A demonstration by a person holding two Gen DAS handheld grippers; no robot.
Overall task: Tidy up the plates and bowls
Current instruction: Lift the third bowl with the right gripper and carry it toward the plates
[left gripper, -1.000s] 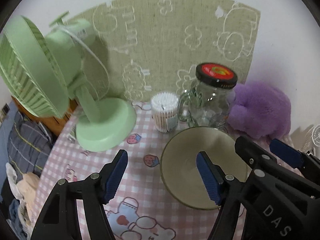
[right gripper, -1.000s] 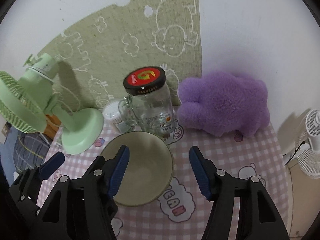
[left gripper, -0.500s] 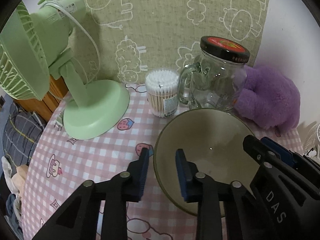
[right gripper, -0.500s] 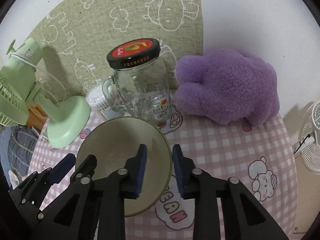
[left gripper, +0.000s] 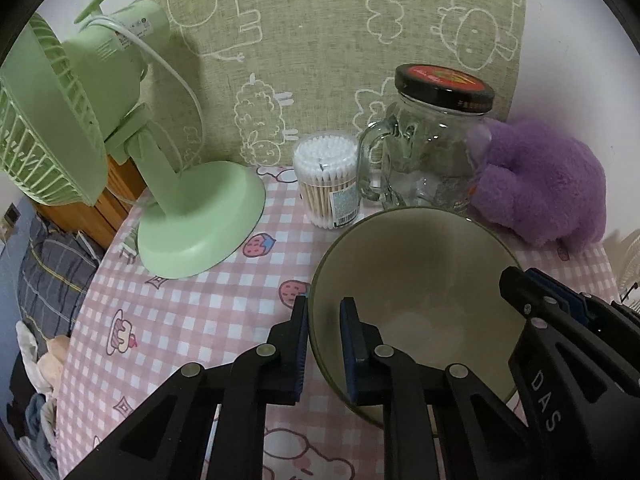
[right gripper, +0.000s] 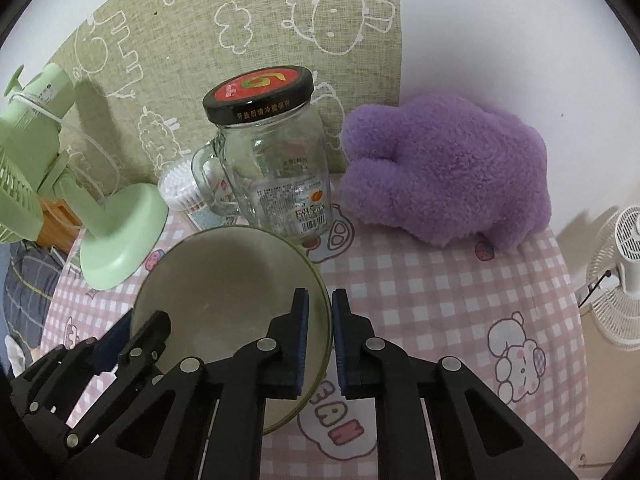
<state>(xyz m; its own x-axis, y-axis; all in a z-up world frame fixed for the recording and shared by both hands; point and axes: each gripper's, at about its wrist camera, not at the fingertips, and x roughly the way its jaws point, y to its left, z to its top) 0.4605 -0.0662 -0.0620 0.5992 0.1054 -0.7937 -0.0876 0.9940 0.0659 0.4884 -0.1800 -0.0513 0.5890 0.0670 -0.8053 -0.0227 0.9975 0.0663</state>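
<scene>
An olive-green bowl sits on the pink checked tablecloth, empty inside. My left gripper is shut on the bowl's left rim, one finger outside and one inside. My right gripper is shut on the bowl's right rim in the same way. The right gripper's fingers show at the bowl's right edge in the left wrist view. The left gripper's fingers show at the lower left in the right wrist view.
Behind the bowl stand a glass jar with a black lid, a tub of cotton swabs, a green desk fan at the left and a purple plush toy at the right. The table's right edge drops toward a white floor fan.
Both grippers moved forward and closed from wide open onto opposite sides of the bowl's rim. The scene looms closer in both views.
</scene>
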